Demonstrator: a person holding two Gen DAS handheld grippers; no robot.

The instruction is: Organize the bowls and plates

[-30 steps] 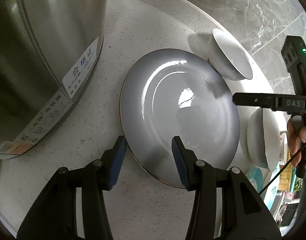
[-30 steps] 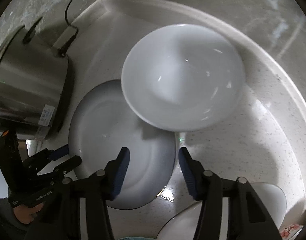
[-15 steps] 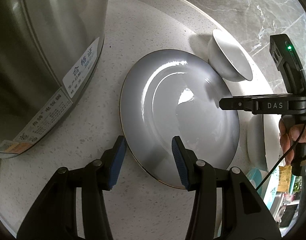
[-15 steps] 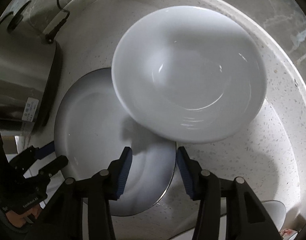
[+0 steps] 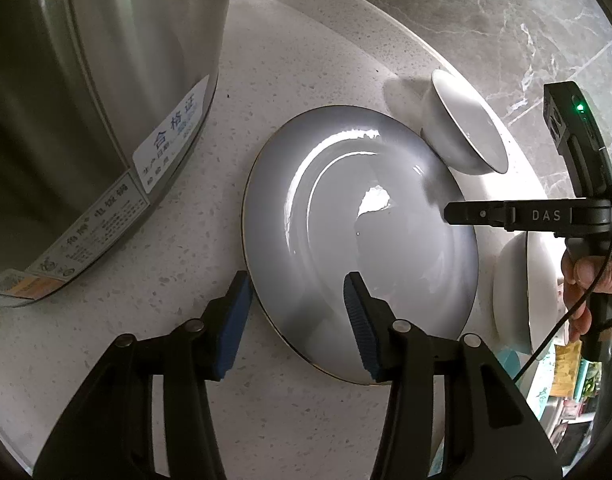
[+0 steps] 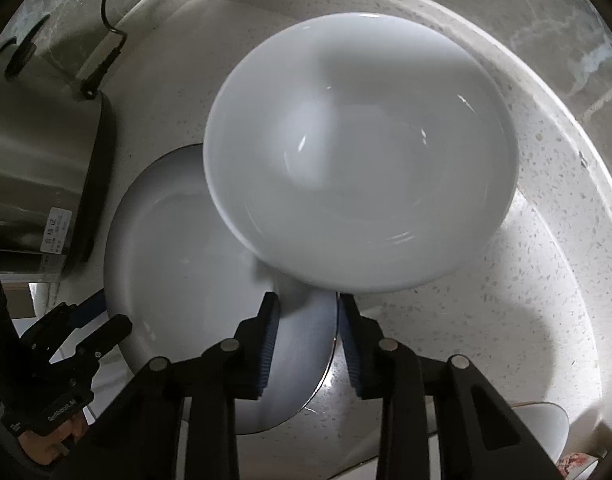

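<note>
1. The round white glazed plate with a thin dark rim lies flat on the pale speckled stone tabletop, just beside the tall brushed-steel pot with paper labels. I judge it is meant as the base on which the bowls get gathered.

2. The deep white ceramic bowl sits upright at the plate's far edge, its near side overlapping the plate rim in the right wrist view. That puts its near rim within reach from above.

3. The right claw points steeply down over the bowl's near rim and the edge of the plate. Its jaws are closing, now fairly narrow. The bowl's rim appears to lie at the gap between the blue pads, but I cannot tell whether the pads press on it yet.

4. The left claw hangs over the near edge of the plate, partly open, one blue pad outside the rim and one above the plate's face. It grips nothing; whether a pad brushes the plate is unclear. It looks placed to steady or lift the plate.

5. A second white bowl stands just right of the plate, waiting its turn.
</note>
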